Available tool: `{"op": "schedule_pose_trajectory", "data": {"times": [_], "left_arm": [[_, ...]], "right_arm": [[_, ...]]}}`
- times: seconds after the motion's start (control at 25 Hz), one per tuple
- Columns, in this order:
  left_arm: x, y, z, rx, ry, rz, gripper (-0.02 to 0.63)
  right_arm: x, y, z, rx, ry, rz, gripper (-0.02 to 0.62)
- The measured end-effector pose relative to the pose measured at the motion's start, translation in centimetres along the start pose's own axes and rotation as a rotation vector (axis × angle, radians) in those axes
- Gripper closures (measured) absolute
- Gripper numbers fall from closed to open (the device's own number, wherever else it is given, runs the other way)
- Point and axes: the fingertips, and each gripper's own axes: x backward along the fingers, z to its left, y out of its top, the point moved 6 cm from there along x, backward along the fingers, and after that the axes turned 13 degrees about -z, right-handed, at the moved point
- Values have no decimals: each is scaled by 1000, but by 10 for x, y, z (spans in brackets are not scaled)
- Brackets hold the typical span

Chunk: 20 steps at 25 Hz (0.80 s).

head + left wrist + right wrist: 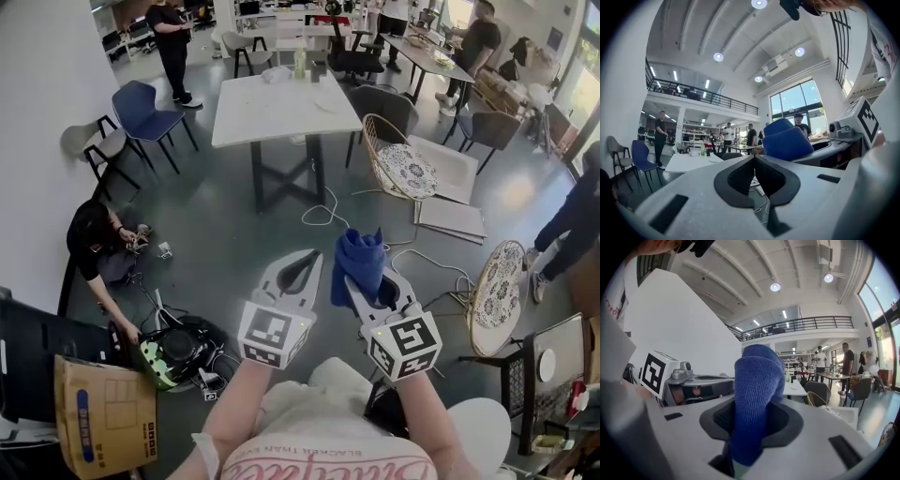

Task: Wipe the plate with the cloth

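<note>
Item 1. Left tongs (pixel 302 266) (pixel 754 160): jaws together, tips meeting, nothing between them. Held roughly level in front of the person, just beside the right tongs, over the grey floor (pixel 225 234).

Item 2. Right tongs (pixel 372 281) (pixel 754 420): clamped on the cloth, tilted slightly downward. The marker cube sits at the rear, nearest the person.

Item 3. Cloth (pixel 359 261) (pixel 757 394) (pixel 787 139): blue, knitted texture, folded. It is pinched between the jaws of the right tongs and held in the air.
- Long axis: in the right gripper view it runs top to bottom, across the plane of the jaws.
- Upper end: a rounded fold that points up and stands well clear above the jaws.
- Lower end: passes down through the gap between the jaws and hangs just below them.
- In the head view the bundle projects beyond the jaw tips, away from the person.
- In the left gripper view it shows as a blue lump on the neighbouring tongs.

Item 4. Surroundings, head view:
- White bench (pixel 281 111) well beyond the tongs, carrying a bottle (pixel 300 62).
- Blue chair (pixel 145 112) to the left of the bench.
- Wire chair with a patterned cushion (pixel 405 171) to its right.
- A person crouching on the floor (pixel 97 246) at the left.
- Cardboard box (pixel 103 414) at the lower left.
</note>
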Motion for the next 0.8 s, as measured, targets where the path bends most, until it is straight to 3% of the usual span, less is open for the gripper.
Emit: {"op": "schedule_pose_trajectory", "data": {"times": [0.36,0.8], "left_arm": [[-34,-9,39,10,19,-9,603],[-143,-30,80,27,65,0,603]], "right_arm": [[-44,-3,-32,22,-26,-15,472],[-116,-3,-130,6,15,2,471]]}}
